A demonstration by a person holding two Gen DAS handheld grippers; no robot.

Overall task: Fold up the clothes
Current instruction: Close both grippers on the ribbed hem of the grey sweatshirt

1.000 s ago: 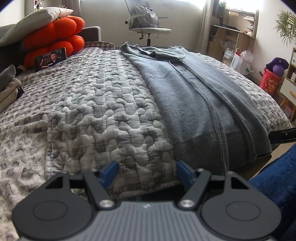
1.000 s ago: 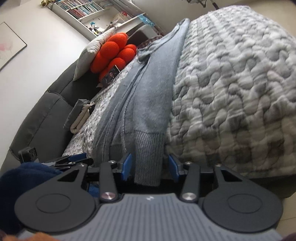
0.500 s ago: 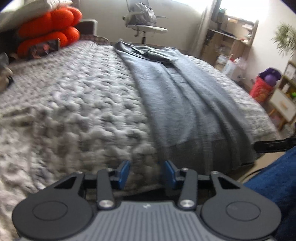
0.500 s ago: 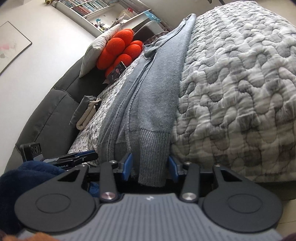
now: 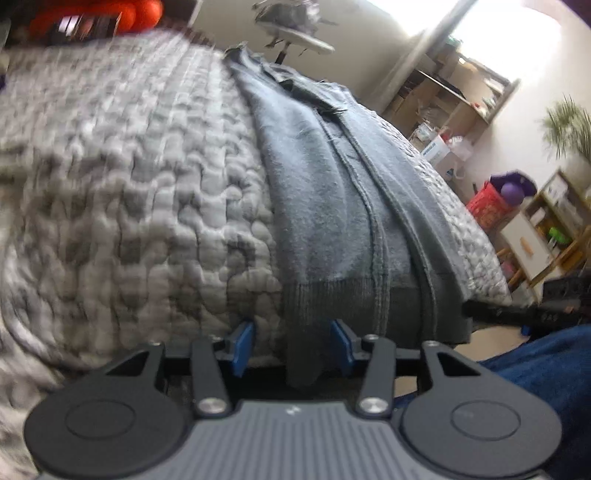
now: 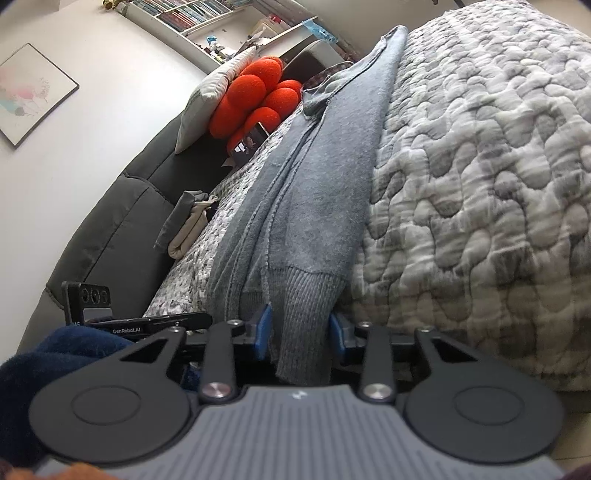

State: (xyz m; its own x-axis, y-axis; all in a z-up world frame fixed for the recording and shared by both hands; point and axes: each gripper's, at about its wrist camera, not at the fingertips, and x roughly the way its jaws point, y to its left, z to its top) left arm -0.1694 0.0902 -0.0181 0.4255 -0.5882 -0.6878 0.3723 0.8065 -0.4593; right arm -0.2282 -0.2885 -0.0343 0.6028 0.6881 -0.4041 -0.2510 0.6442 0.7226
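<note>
A long grey knit cardigan (image 5: 332, 192) (image 6: 325, 177) lies lengthwise on the quilted bed, its ribbed hem hanging over the near edge. My left gripper (image 5: 291, 347) is open at the hem's left corner. That corner (image 5: 303, 332) hangs between the blue pads (image 5: 242, 345) without being pinched. My right gripper (image 6: 300, 330) is open at the hem's right corner. There the ribbed strip (image 6: 303, 317) fills the gap between its pads (image 6: 263, 328), still flat. The left wrist view is blurred by motion.
The grey quilt (image 5: 129, 192) (image 6: 480, 184) covers the bed. Orange cushions (image 6: 258, 99), a pillow and folded clothes (image 6: 188, 225) lie by the dark headboard. Beyond the bed stand an office chair (image 5: 295, 26), shelves and a red bin (image 5: 491, 210). A blue sleeve (image 5: 546, 369) is at the right.
My left gripper has moved right along the bed's edge to the hem's left corner, and its fingers have narrowed. My right gripper's fingers have closed in slightly around the ribbed hem.
</note>
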